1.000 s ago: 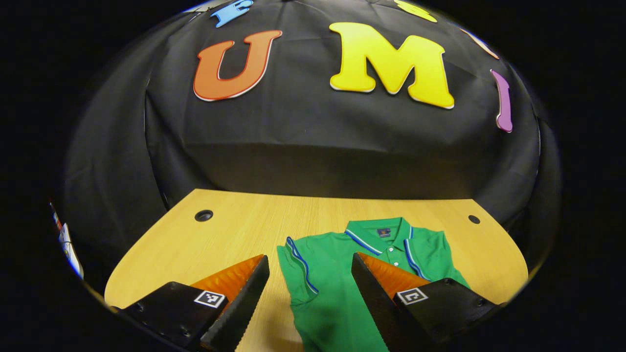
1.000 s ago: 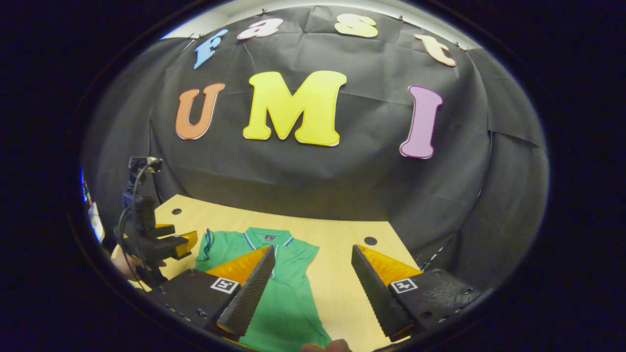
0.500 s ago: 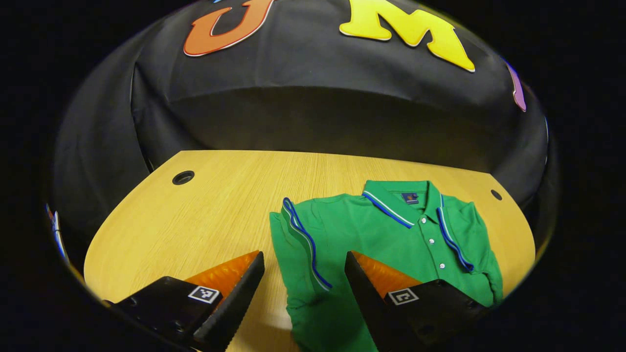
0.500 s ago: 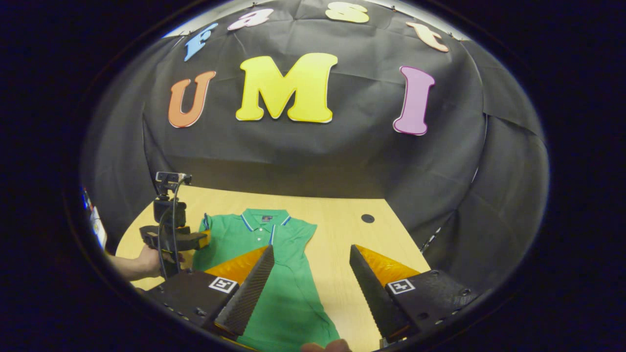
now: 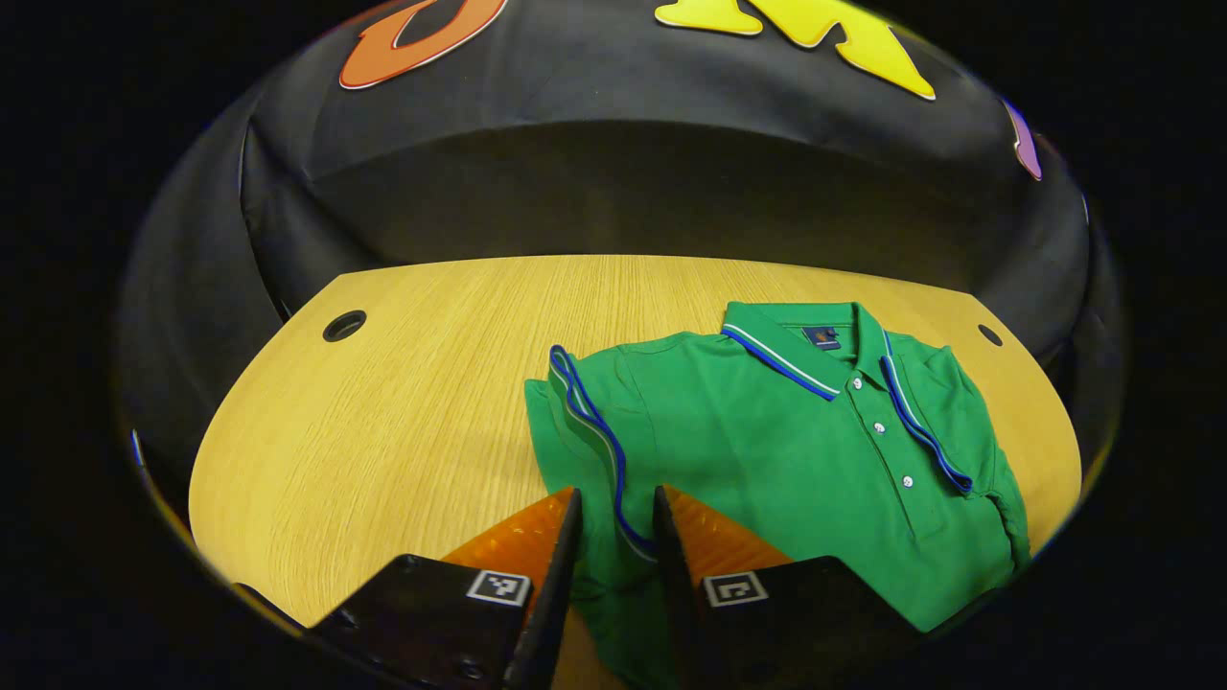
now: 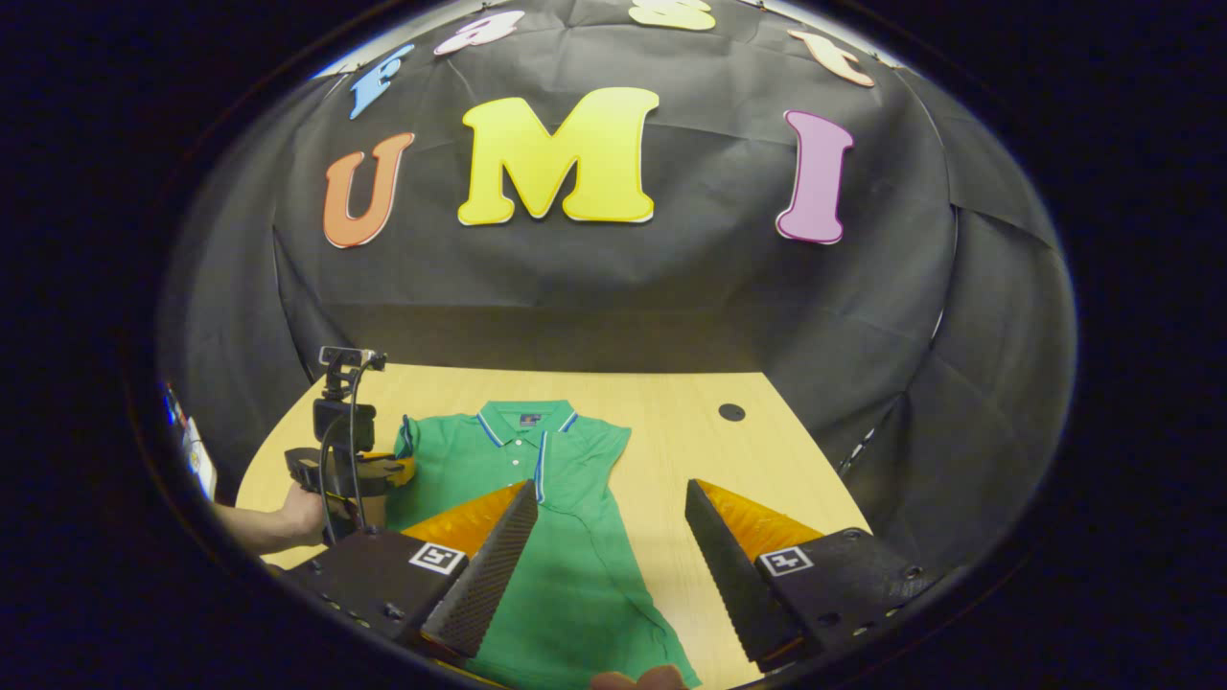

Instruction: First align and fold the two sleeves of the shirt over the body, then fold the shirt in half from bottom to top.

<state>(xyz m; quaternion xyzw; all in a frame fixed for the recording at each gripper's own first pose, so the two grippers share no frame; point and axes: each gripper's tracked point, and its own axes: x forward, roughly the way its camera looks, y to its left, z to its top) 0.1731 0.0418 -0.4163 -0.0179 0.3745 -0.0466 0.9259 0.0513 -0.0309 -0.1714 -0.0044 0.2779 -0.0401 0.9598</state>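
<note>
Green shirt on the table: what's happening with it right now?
A person is folding the green polo shirt on the wooden table with two handheld grippers. The left gripper has its fingers nearly closed around the striped edge of the sleeve. The right gripper hovers open above the shirt's lower part.

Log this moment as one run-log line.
left hand-held gripper: shut on shirt sleeve edge | right hand-held gripper: open above shirt | shirt: flat on table, bottom fold not yet done
</note>
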